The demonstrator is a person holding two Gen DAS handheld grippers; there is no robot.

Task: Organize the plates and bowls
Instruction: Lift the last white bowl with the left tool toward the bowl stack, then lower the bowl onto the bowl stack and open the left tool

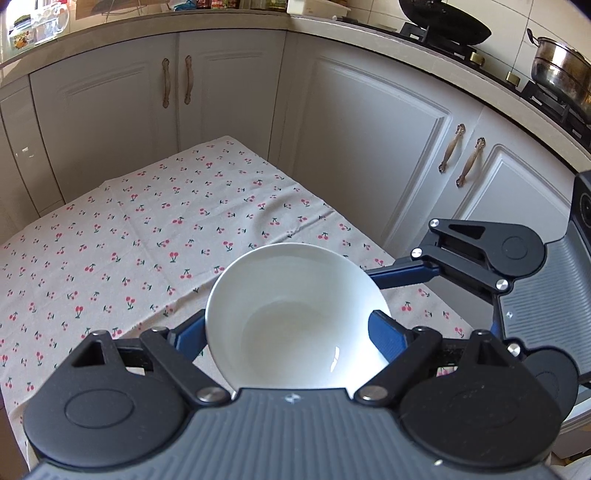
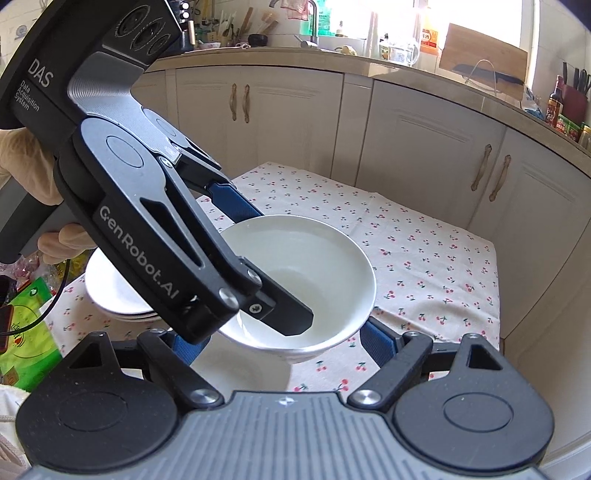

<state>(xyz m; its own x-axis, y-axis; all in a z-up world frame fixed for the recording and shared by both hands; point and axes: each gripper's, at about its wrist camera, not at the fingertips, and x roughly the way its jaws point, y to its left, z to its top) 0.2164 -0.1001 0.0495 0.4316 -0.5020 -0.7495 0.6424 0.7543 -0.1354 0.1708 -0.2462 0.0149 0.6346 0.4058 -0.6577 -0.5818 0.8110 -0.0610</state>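
Note:
One white bowl [image 1: 295, 314] hangs above the cherry-print tablecloth [image 1: 147, 236], gripped from two sides. My left gripper [image 1: 290, 332] is shut on it, its blue pads pressing the bowl's left and right walls. In the right wrist view the same bowl [image 2: 317, 266] sits between the blue pads of my right gripper [image 2: 282, 343], which is also shut on it. The left gripper [image 2: 277, 269] reaches in from the upper left, held by a gloved hand [image 2: 22, 166]. One right-gripper finger [image 1: 402, 275] lies against the bowl's right rim; the other is hidden.
A stack of white plates [image 2: 110, 291] sits on the table's left side, with another white dish [image 2: 240, 373] under the bowl. Green packaging [image 2: 26, 332] lies at the far left. White cabinets [image 1: 229, 96] stand behind the table, and a wok [image 1: 443, 22] and a steel pot [image 1: 561, 70] are on the stove.

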